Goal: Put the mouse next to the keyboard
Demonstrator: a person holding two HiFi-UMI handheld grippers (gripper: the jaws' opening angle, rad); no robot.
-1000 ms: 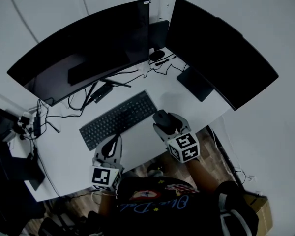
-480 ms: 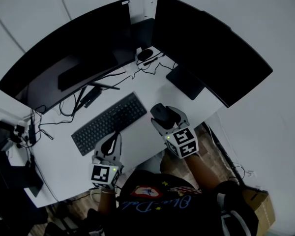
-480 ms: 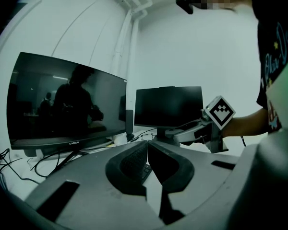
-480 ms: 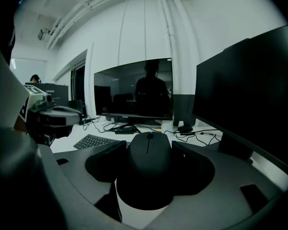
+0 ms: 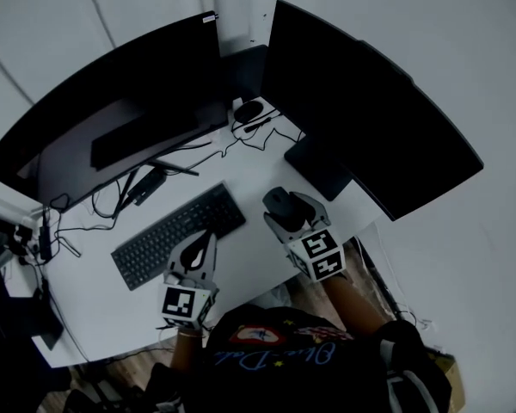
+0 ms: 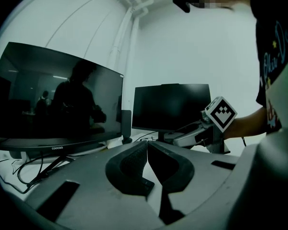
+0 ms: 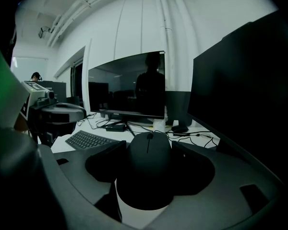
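Note:
A black mouse [image 5: 280,203] [image 7: 148,169] is to the right of the black keyboard [image 5: 174,236] [image 7: 89,139], a short gap from its right end. My right gripper [image 5: 285,207] [image 7: 149,146] is shut on the mouse, with one jaw against each side. I cannot tell whether the mouse rests on the white desk [image 5: 249,166] or hangs just above it. My left gripper [image 5: 205,241] [image 6: 147,146] is shut on nothing, its tips at the keyboard's front edge near its right end.
Two dark monitors [image 5: 112,119] [image 5: 370,119] stand behind the keyboard. The right one's flat base [image 5: 316,167] lies just behind the mouse. Cables [image 5: 202,149] and a small round black object [image 5: 248,109] lie at the back. The desk's front edge [image 5: 241,286] runs under both grippers.
The head view has shifted, so the keyboard and desk now sit lower and further left in it. Both grippers keep their places, the right one still closed on the mouse.

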